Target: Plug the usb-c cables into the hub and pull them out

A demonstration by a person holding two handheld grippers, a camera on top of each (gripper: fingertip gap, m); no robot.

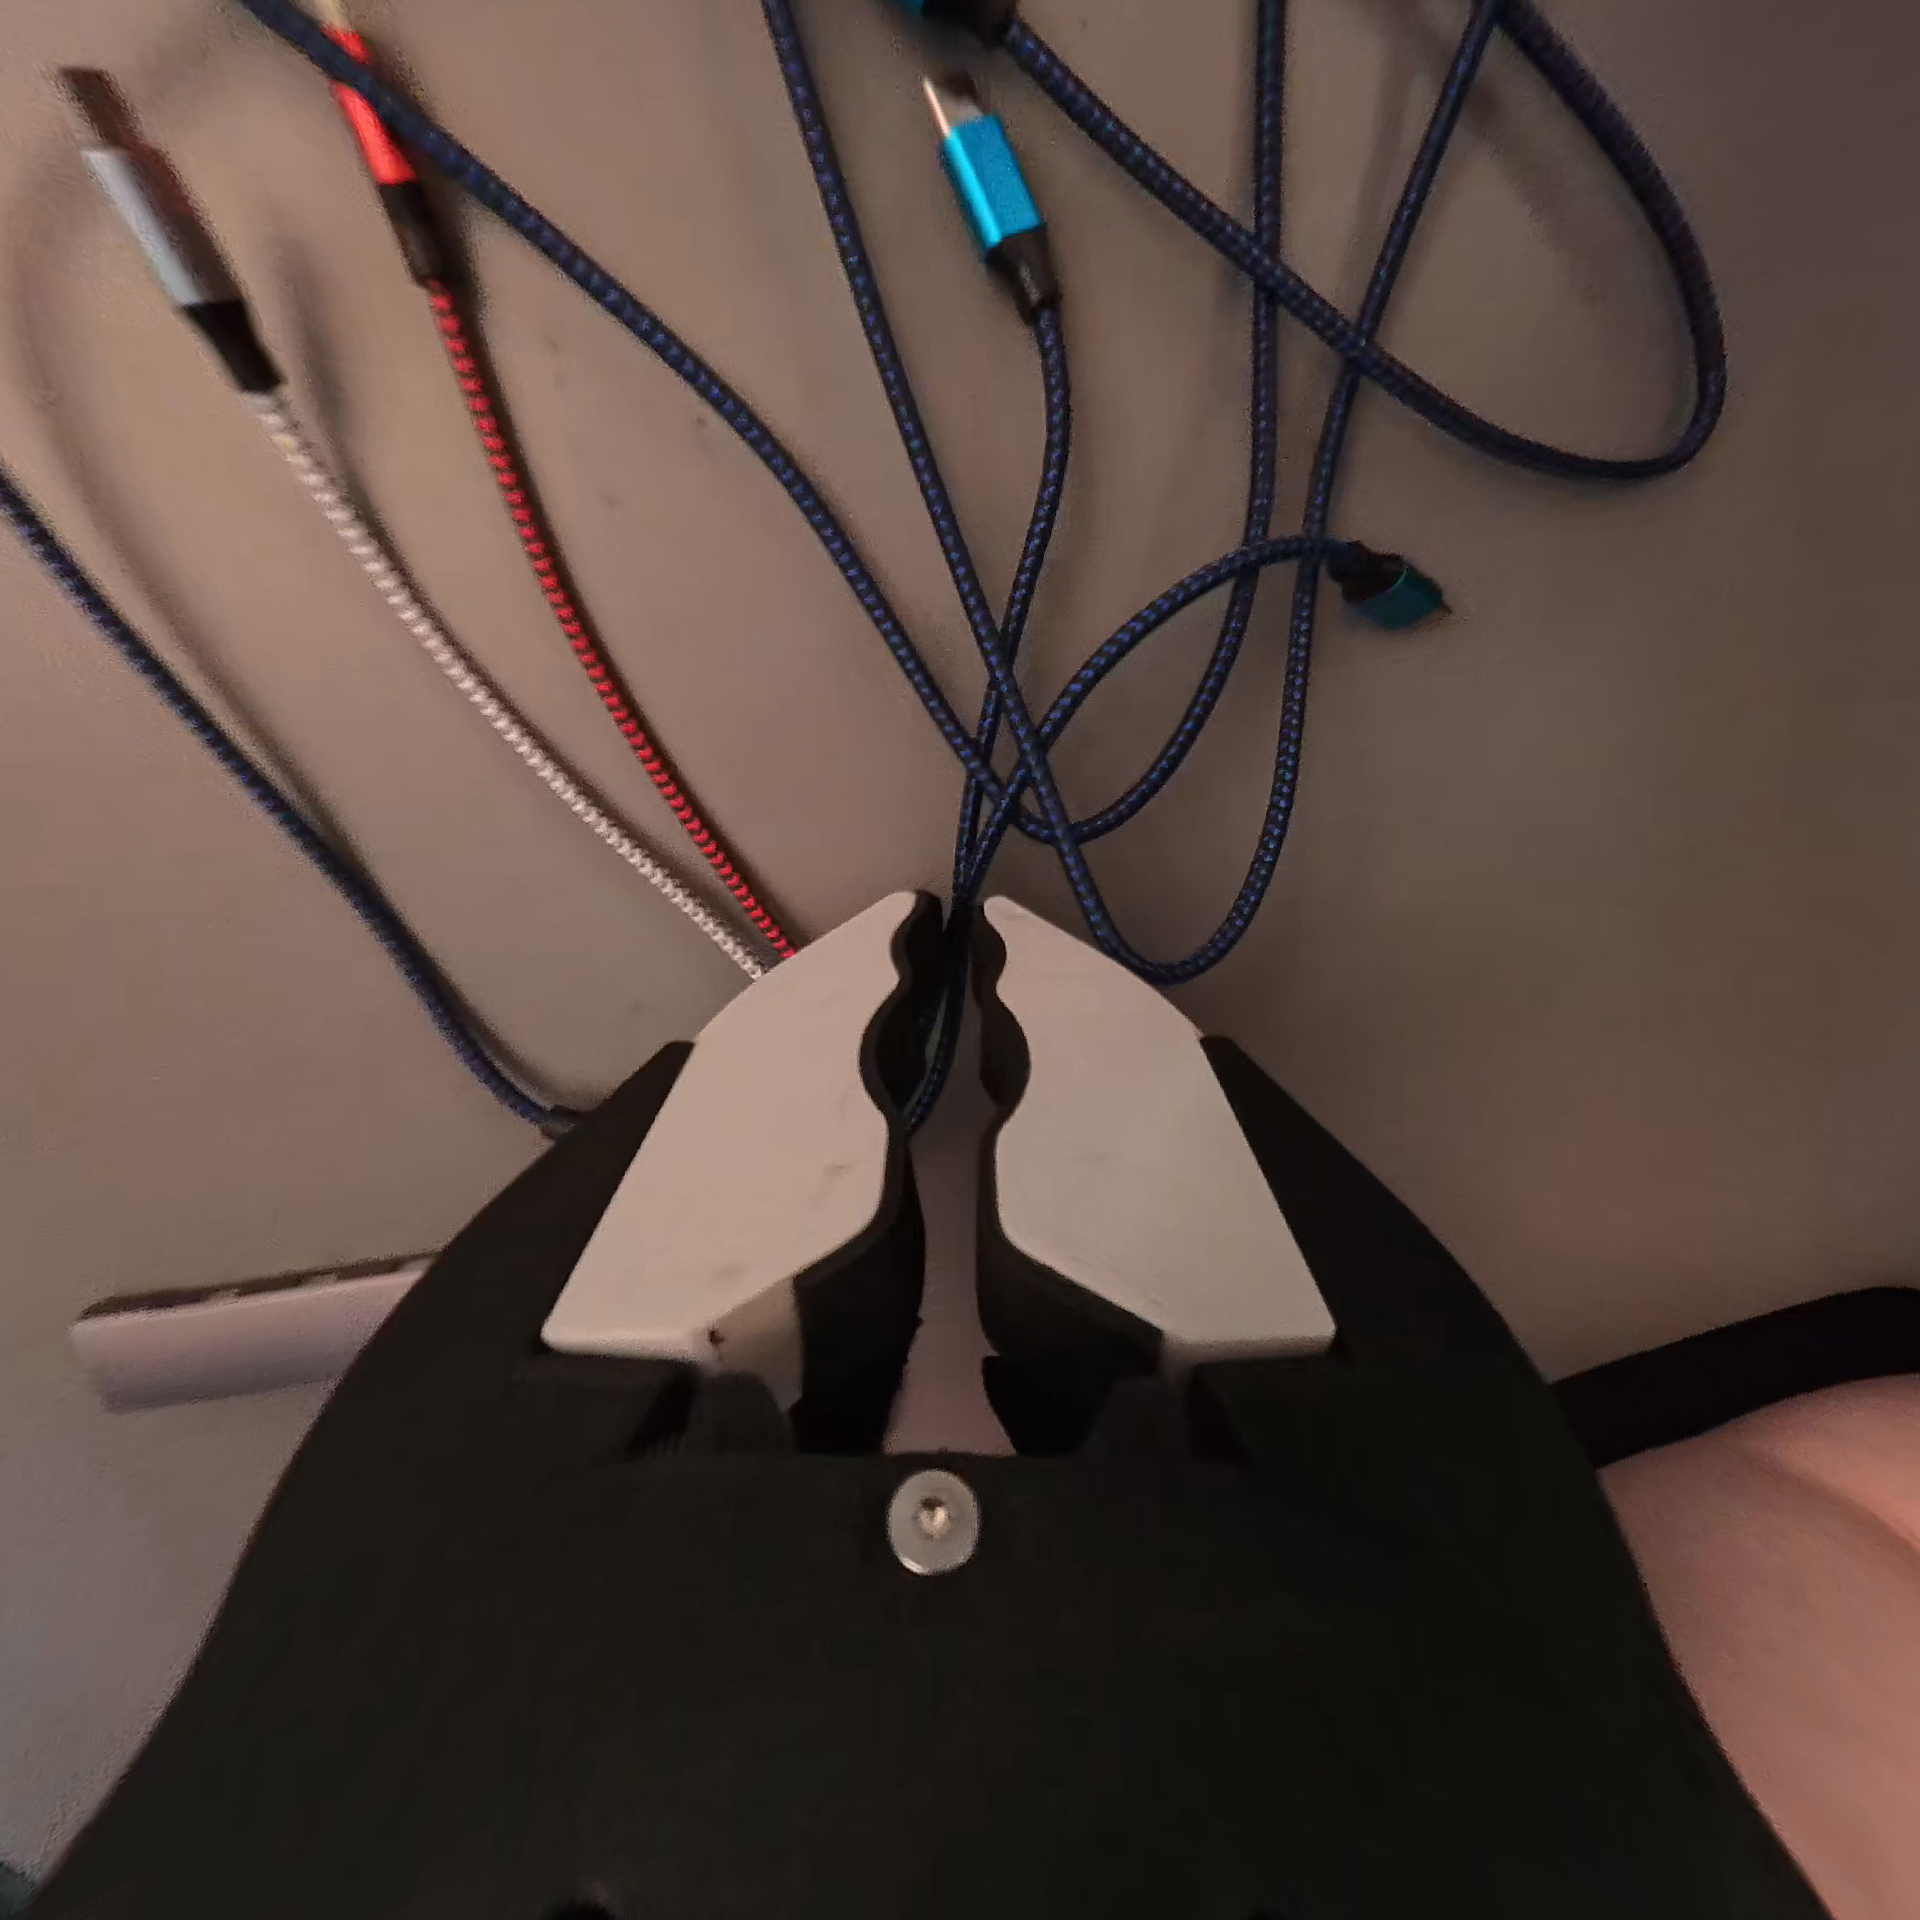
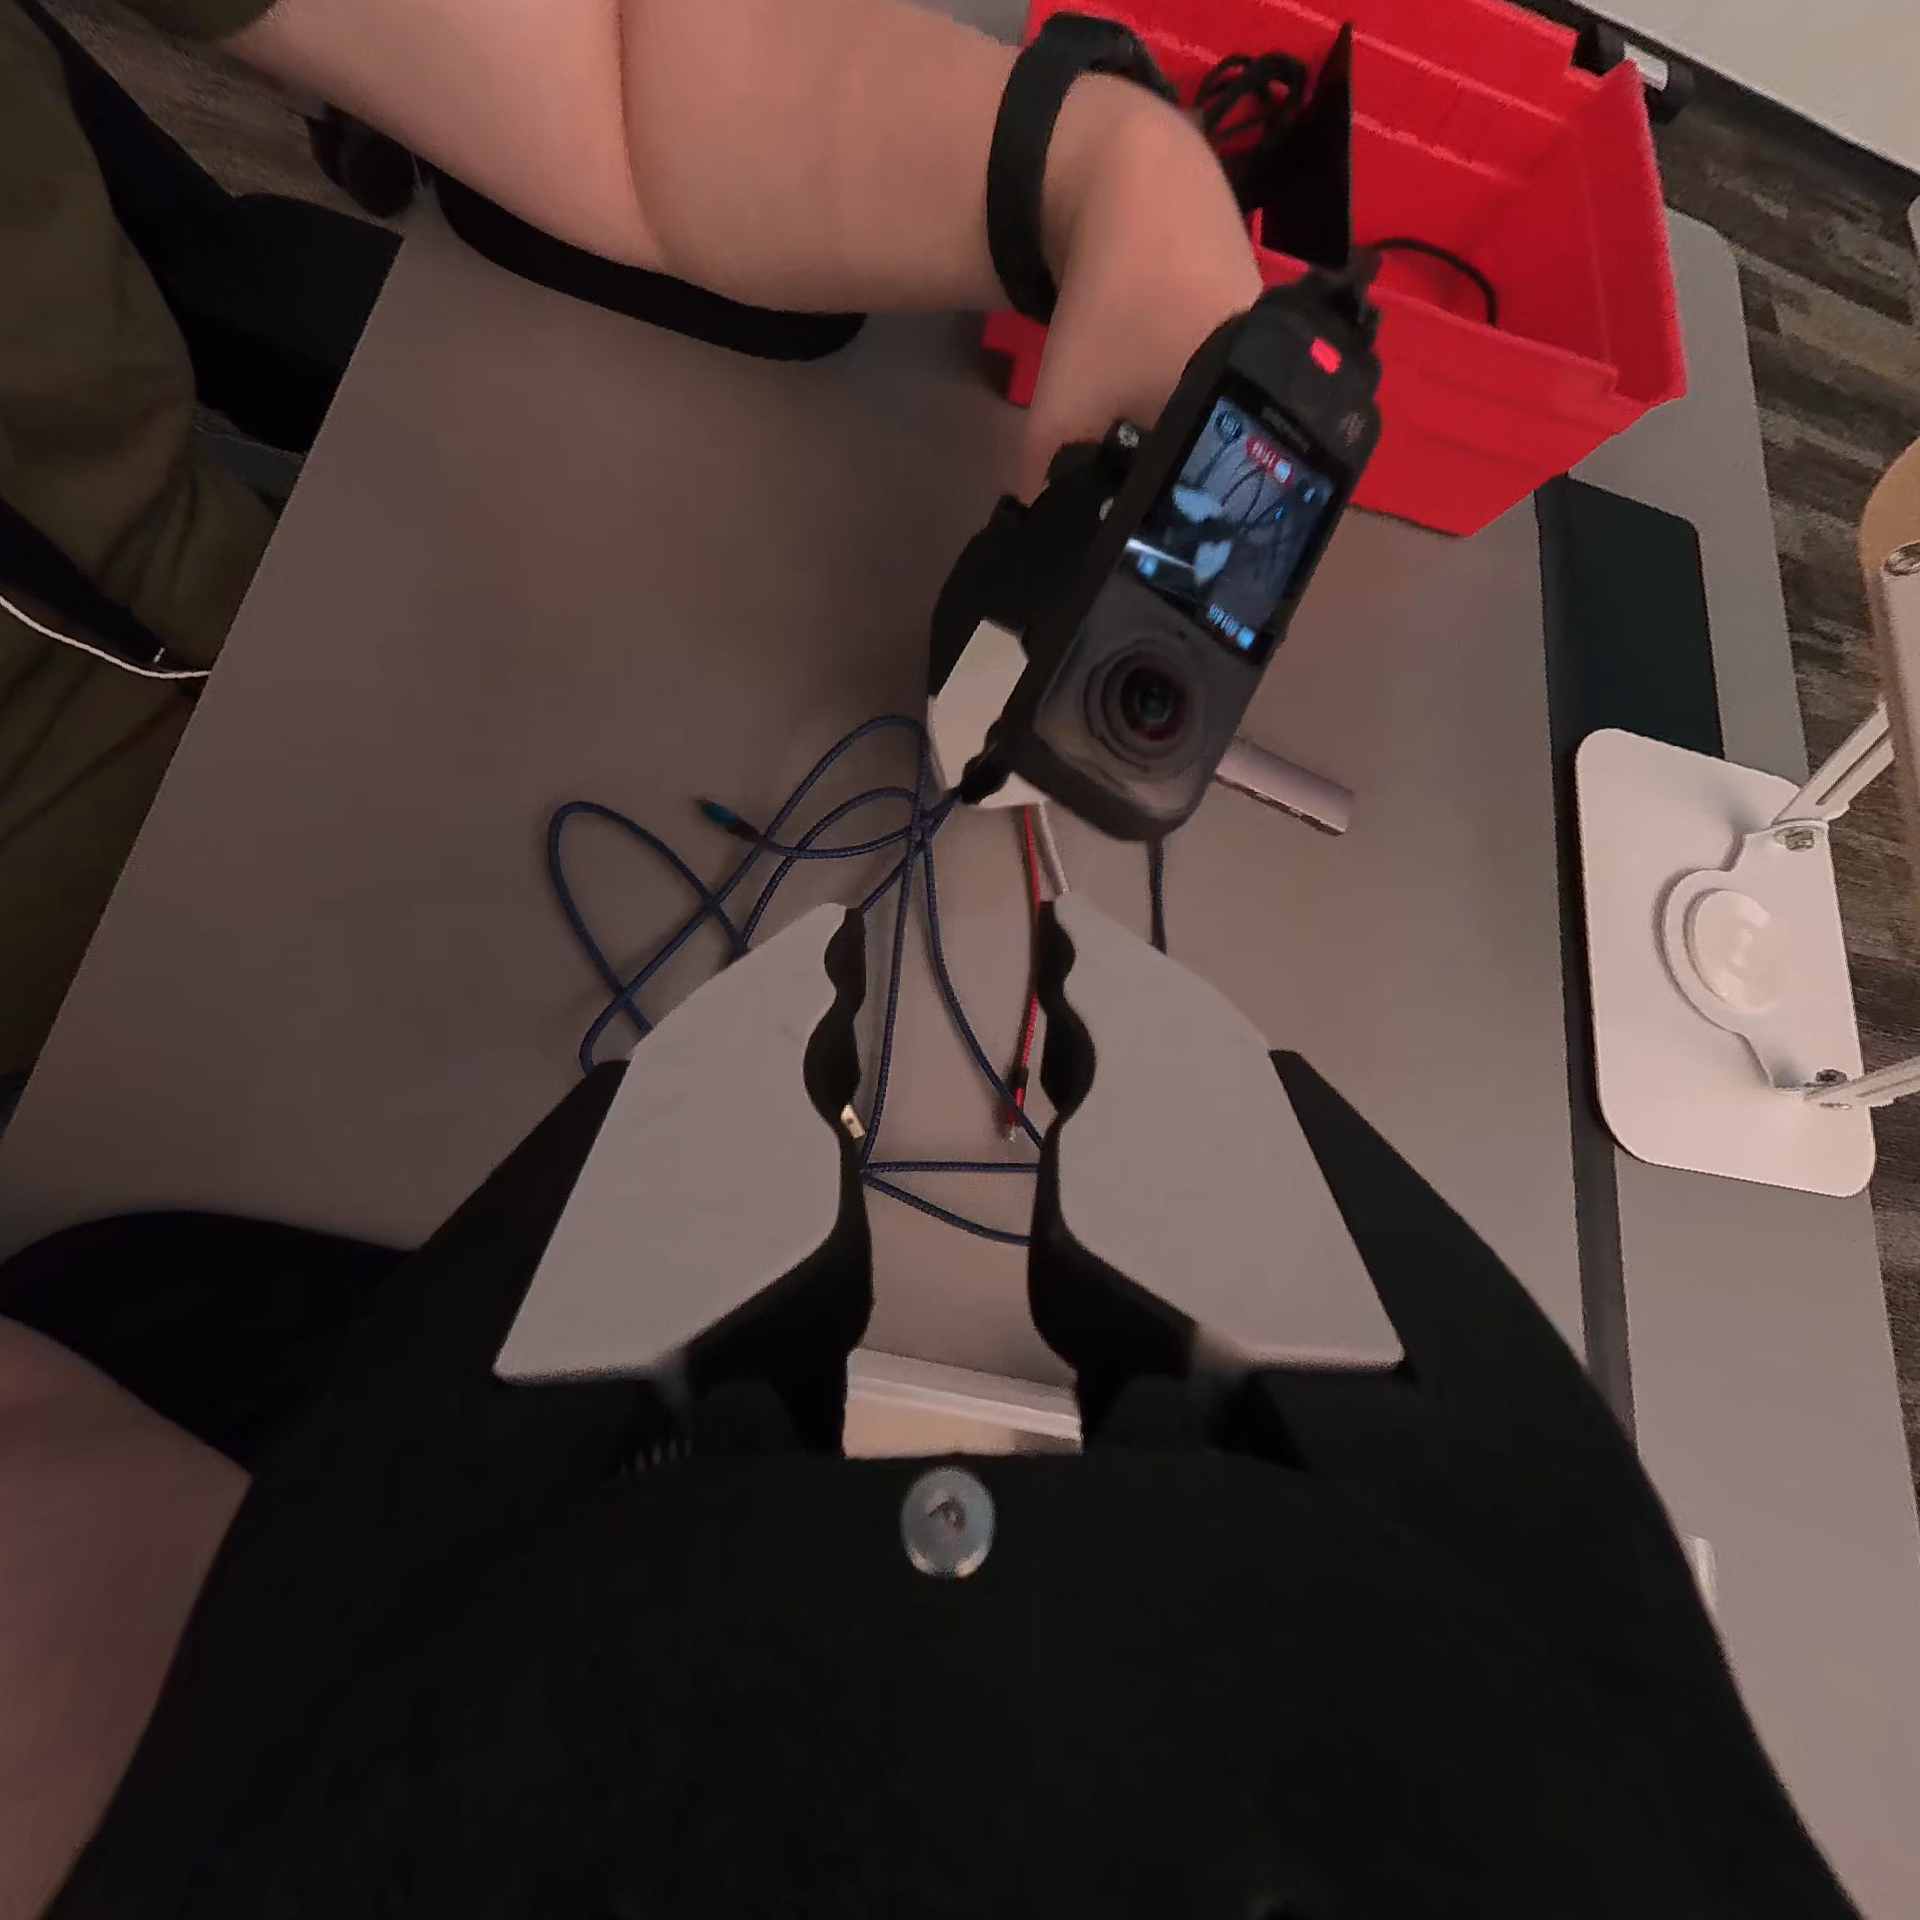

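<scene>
Left gripper point(image 1: 958, 914) fingers clamped on blue cable point(image 1: 940, 1049), right gripper point(image 2: 951, 925) fingers apart, hub point(image 1: 239, 1330) half hidden.

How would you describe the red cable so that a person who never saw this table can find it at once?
Start at the left gripper, shut on a dark blue cable. From its left finger two braided cables run up and away across the grey table. The red cable is the right one, beside the silver cable; all other cables are blue.
</scene>
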